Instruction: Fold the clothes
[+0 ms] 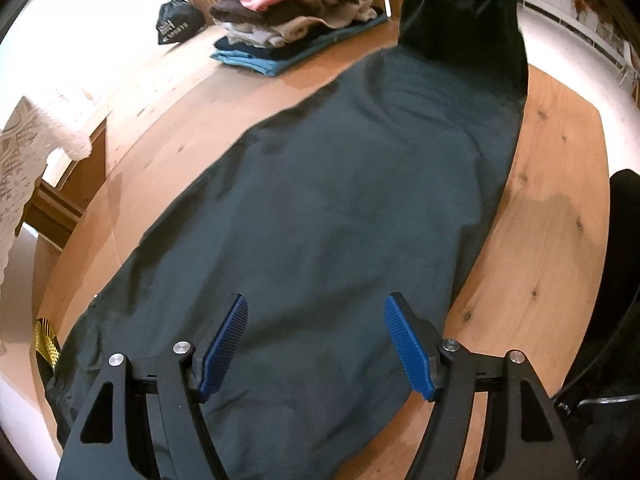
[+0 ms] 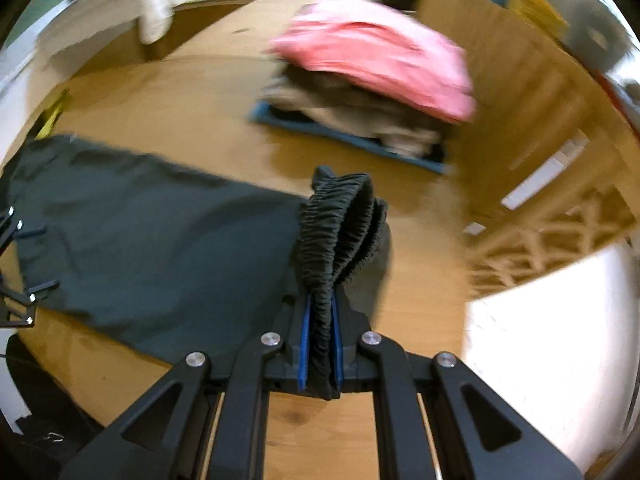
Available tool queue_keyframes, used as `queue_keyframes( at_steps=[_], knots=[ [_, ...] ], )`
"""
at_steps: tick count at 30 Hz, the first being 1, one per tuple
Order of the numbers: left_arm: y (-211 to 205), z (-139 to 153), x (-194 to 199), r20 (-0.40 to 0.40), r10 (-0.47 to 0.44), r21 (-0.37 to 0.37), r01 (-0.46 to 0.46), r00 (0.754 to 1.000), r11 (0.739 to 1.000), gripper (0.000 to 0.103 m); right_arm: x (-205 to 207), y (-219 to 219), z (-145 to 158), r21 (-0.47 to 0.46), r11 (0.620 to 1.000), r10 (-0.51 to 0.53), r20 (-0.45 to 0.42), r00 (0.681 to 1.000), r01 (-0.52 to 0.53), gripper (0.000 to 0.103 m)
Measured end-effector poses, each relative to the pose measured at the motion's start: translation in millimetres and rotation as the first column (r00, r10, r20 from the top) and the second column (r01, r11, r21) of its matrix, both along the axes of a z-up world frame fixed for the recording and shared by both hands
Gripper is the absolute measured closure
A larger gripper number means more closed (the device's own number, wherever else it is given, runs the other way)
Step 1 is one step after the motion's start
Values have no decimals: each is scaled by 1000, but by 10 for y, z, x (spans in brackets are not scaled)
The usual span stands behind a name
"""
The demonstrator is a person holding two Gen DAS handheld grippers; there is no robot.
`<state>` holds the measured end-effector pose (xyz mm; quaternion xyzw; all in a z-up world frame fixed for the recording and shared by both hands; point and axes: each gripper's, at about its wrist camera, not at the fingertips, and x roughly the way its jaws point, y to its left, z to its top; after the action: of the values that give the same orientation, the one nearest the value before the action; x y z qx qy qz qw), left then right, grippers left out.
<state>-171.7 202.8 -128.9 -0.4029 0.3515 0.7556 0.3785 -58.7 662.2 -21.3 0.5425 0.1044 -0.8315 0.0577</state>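
A dark garment [image 1: 320, 208] with a gathered elastic waistband lies lengthwise along the wooden table [image 1: 544, 240]. My left gripper [image 1: 316, 340] hovers open over its near end, blue pads spread, nothing between them. The far end of the garment rises off the table at the top of the left wrist view. In the right wrist view my right gripper [image 2: 322, 316] is shut on the bunched waistband [image 2: 340, 220], lifting it, and the rest of the garment [image 2: 152, 236] trails left across the table. The left gripper's parts [image 2: 20, 264] show at that view's left edge.
A stack of folded clothes [image 1: 296, 16] topped by a pink piece [image 2: 380, 52] sits on the far part of the table. A black bag [image 1: 178, 20] lies beyond it. A white lacy cloth [image 1: 36, 136] hangs at the left. Wooden slatted chair backs [image 2: 532, 236] stand around the table.
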Motion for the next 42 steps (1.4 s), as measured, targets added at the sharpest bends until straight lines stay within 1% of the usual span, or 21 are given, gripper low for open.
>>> queue_keyframes(
  at_steps=[2, 5, 7, 8, 10, 11, 12, 14, 17, 18, 20, 22, 25, 28, 32, 33, 34, 35, 36, 39, 42],
  knots=[
    [-111, 28, -6, -4, 12, 17, -12, 1000, 1000, 34, -55, -329, -130, -20, 998, 53, 32, 998, -52, 94],
    [-296, 37, -29, -5, 39, 31, -39, 999, 999, 34, -164, -722, -518, -76, 991, 118, 162, 980, -107, 89],
    [-417, 43, -25, -10, 54, 34, -54, 998, 998, 34, -194, -834, -662, -66, 993, 109, 244, 964, -96, 89],
    [-483, 51, -25, -12, 59, 35, -59, 998, 998, 34, -198, -872, -699, -72, 993, 108, 272, 956, -92, 89],
    [-604, 69, -34, -10, 67, 42, -67, 998, 997, 34, -130, -796, -517, -160, 983, 126, 235, 964, -89, 88],
    [-638, 67, -38, -7, 70, 45, -70, 997, 997, 34, -95, -694, -410, -210, 975, 114, 213, 970, -68, 81],
    [-673, 65, -41, -4, 74, 47, -73, 997, 996, 34, -60, -588, -309, -256, 965, 98, 192, 976, -47, 66],
    [-701, 49, -48, -4, 75, 43, -74, 997, 996, 34, 7, -355, -184, -304, 953, 45, 150, 988, 3, 46],
    [-688, 37, -39, -5, 65, 41, -65, 998, 997, 34, 14, -203, -218, -253, 966, -18, 147, 989, 55, 46],
    [-684, 39, -36, -7, 62, 43, -62, 998, 997, 34, -14, -229, -288, -248, 967, -21, 168, 986, 63, 46],
    [-679, 41, -48, -8, 69, 50, -68, 998, 996, 34, -65, -355, -437, -208, 977, -12, 192, 981, 52, 46],
    [-689, 29, -81, -2, 82, 55, -82, 997, 995, 34, -118, -533, -583, -157, 988, 24, 215, 976, 11, 46],
    [-737, -36, -156, -13, 107, 31, -107, 994, 994, 34, -186, -760, -777, -97, 995, 55, 251, 966, -31, 46],
    [-827, -110, -256, 2, 138, 20, -138, 990, 990, 34, -221, -827, -914, -52, 998, 46, 286, 957, -32, 46],
    [-938, -202, -355, 28, 167, 18, -167, 986, 986, 34, -253, -816, -1044, -55, 998, 38, 321, 946, -21, 49],
    [-956, -228, -369, 33, 170, 16, -170, 985, 985, 34, -258, -808, -1084, -67, 998, 40, 332, 942, -18, 58],
    [-974, -253, -383, 38, 173, 13, -174, 984, 985, 34, -259, -795, -1116, -93, 996, 45, 343, 938, -13, 61],
    [-992, -279, -397, 43, 176, 11, -177, 983, 984, 34, -260, -785, -1106, -108, 994, 45, 342, 939, -9, 70],
    [-1010, -304, -411, 48, 179, 9, -180, 983, 984, 34, -257, -779, -1089, -125, 992, 53, 351, 935, -10, 74],
    [-1056, -383, -446, 66, 187, 2, -188, 980, 982, 34, -235, -732, -1033, -171, 985, 77, 362, 929, -15, 74],
    [-1093, -429, -464, 81, 198, 8, -200, 977, 980, 32, -190, -594, -932, -243, 970, 84, 347, 934, 3, 74]
  ],
)
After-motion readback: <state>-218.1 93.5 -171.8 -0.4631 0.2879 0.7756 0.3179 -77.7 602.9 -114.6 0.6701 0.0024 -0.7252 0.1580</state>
